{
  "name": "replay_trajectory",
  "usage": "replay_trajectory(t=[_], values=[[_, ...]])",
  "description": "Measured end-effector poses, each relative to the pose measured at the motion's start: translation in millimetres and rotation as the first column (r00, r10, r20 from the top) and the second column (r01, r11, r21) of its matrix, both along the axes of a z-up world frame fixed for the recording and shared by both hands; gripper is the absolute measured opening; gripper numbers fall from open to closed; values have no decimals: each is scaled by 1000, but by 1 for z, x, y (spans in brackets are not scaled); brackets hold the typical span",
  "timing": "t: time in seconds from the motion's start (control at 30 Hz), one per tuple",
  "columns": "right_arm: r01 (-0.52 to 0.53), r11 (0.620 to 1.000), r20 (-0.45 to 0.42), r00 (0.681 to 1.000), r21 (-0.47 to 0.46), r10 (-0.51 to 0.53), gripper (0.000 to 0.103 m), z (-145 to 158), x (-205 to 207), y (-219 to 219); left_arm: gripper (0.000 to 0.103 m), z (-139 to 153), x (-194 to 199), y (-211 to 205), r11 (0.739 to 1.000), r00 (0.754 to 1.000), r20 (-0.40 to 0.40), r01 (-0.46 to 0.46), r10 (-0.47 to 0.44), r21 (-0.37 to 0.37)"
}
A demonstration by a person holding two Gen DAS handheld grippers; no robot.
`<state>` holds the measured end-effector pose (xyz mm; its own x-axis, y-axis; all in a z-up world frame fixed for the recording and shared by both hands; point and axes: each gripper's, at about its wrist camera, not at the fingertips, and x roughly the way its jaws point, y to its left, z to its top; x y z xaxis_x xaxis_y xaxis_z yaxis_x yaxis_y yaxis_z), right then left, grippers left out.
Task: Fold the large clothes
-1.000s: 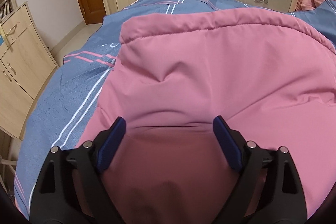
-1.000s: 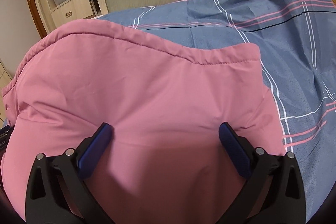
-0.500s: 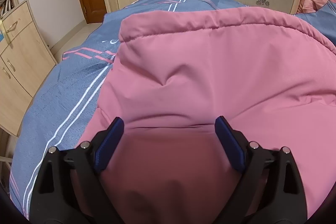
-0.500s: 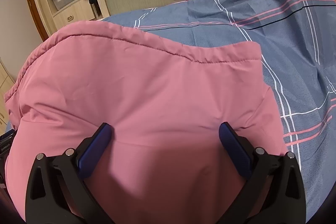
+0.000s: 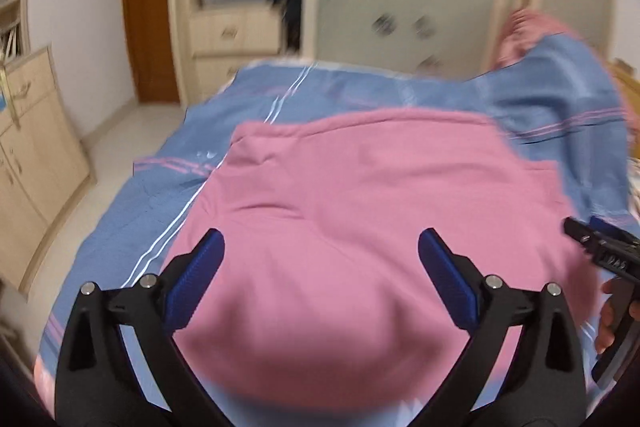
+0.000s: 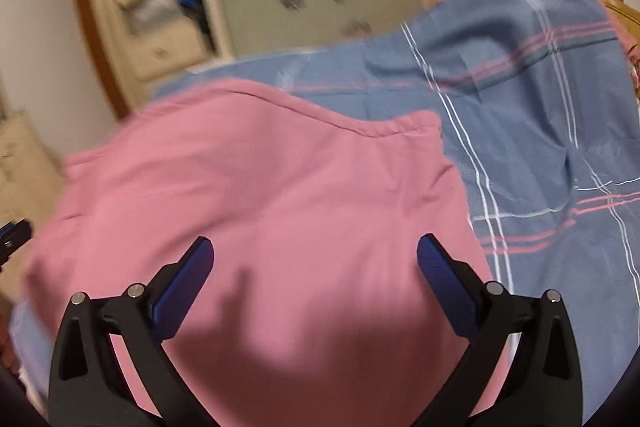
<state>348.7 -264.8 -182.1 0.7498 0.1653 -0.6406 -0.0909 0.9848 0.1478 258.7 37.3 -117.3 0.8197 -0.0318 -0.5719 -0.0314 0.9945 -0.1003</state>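
While both tools hang above the bed with nothing between their fingers, the pink jacket (image 5: pixel 360 211) lies spread on the blue striped bedspread (image 5: pixel 152 211), filling the space ahead of and beneath each of them. The left gripper (image 5: pixel 320 259) has its jaws opening wide, its blue pads clear of the cloth, and the jacket's stitched far edge runs across well beyond its tips. The right gripper (image 6: pixel 316 259) also stands spread apart and empty, with the jacket's far right corner ahead of it and bare bedspread off to its right side. Seen from the left tool, the right one and the hand (image 5: pixel 608 315) carrying it sit just off its right side, so the two are working side by side over the same garment. Judging from this, a fold appears to have just been laid and the next grasp is not yet chosen. To do that step well, each tool should come down on a matching point of one edge, pinch all the layers of the puffy fabric rather than only the top one, and lift evenly so the fold line stays straight. A padded jacket is likely to spring back, so pressing the crease flat before letting go should help it hold.
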Motion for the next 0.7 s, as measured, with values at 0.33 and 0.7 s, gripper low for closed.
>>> replay_trajectory(t=[0.33, 0.7], values=[[116, 988, 94, 990, -98, -107, 102, 33, -178, 25, 101, 25, -154, -50, 995, 992, 83, 95, -97, 26], [154, 973, 169, 978, -171, -125, 102, 78, -268, 49, 101, 64, -260, -54, 995, 990, 139, 21, -34, 95]])
